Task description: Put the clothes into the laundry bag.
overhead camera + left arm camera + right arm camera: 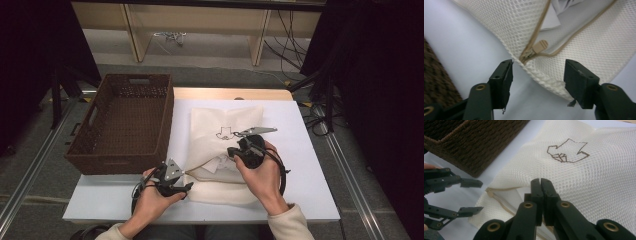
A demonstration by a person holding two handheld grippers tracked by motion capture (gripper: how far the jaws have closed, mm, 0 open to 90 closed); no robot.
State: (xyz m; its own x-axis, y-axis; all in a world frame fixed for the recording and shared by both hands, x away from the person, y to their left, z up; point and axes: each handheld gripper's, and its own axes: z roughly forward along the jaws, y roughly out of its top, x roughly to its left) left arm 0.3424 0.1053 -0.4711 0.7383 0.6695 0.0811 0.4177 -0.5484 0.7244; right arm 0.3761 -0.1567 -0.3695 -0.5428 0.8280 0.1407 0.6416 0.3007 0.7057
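Observation:
A cream mesh bag [220, 125] with a dark stitched emblem [567, 151] lies on the white table top [305, 155]. Its zipper is partly undone, and the tan zipper pull [540, 46] sits at the bag's near left corner. White cloth [554, 21] shows inside the opening. My left gripper [537, 75] stands open just short of that corner, with the pull a little beyond its jaws and nothing pressed between them. My right gripper [540, 182] is shut on the upper layer of the bag at the edge of the opening, which it holds slightly raised.
A brown wicker basket [120, 162] stands at the table's left side, close to the left gripper [186, 189]. A wooden frame and loose cables lie on the floor beyond the table's far edge. Bare white surface shows to the right of the bag.

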